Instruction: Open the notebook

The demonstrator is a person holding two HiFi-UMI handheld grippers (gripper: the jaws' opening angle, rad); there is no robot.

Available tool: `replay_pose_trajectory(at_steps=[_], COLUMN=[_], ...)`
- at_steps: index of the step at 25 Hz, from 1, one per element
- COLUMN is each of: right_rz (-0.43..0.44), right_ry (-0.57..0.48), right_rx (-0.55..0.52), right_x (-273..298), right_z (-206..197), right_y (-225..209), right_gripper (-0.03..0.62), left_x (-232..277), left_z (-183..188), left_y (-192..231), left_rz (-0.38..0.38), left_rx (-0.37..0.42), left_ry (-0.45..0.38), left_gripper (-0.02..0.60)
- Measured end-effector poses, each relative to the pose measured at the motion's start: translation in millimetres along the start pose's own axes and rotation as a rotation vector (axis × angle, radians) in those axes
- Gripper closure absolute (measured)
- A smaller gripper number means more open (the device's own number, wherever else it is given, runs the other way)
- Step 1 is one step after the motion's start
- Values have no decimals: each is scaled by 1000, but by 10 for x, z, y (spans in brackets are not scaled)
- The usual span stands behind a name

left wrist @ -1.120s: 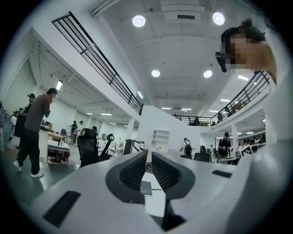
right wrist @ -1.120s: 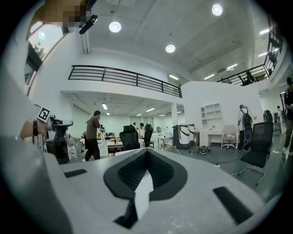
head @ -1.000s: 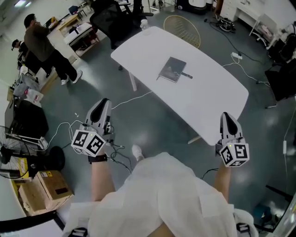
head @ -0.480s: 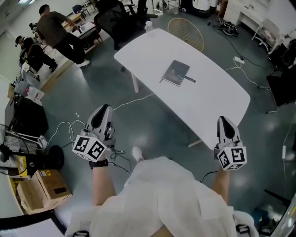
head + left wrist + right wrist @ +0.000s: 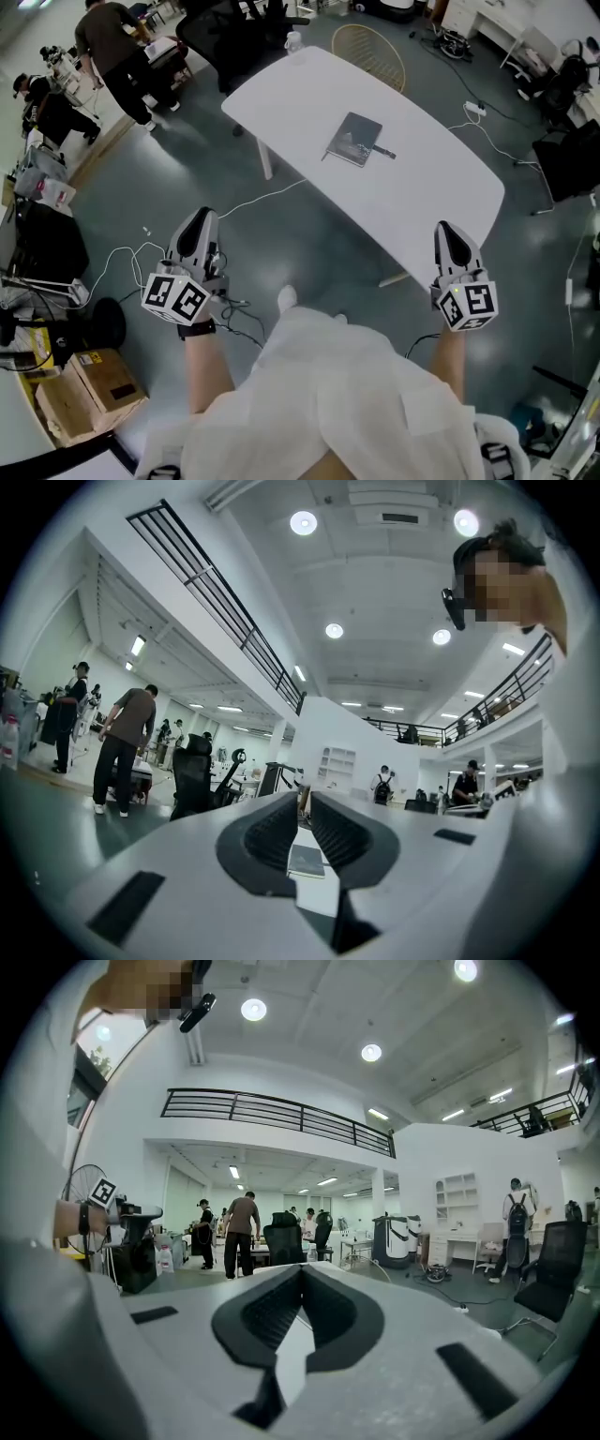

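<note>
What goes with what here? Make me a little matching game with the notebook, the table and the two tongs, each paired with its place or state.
Things:
1. notebook
2. table
3. left tongs
4. right tongs

Place or state:
A. tips together, by the table's near corner
B. closed, lying flat on the tabletop
C. white, long, with rounded corners
D. tips slightly apart, over the grey floor

Pairs: 1-B, 2-C, 3-D, 4-A
</note>
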State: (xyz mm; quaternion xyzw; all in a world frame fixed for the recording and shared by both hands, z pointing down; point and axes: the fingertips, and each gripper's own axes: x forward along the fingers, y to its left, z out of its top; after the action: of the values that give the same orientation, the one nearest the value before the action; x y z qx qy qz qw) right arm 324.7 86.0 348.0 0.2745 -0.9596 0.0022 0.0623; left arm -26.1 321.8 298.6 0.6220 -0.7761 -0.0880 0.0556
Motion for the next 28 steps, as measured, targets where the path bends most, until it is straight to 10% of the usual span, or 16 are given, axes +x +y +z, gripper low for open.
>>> replay_pose_trajectory(at_steps=[16,28], right_rz=[-152,-213], right_ry=[-46,21], right_rx=[-50,0], right_x=[1156,1456], right_z=[611,283], right_y=[692,675], right_gripper=[589,589], left_x=[558,1155], left_z=[393,86], left_y=[1574,1719], left_rz=[-102,-224], left_rx=[-26,-51], left_ry=[1,69], left_gripper=[540,540])
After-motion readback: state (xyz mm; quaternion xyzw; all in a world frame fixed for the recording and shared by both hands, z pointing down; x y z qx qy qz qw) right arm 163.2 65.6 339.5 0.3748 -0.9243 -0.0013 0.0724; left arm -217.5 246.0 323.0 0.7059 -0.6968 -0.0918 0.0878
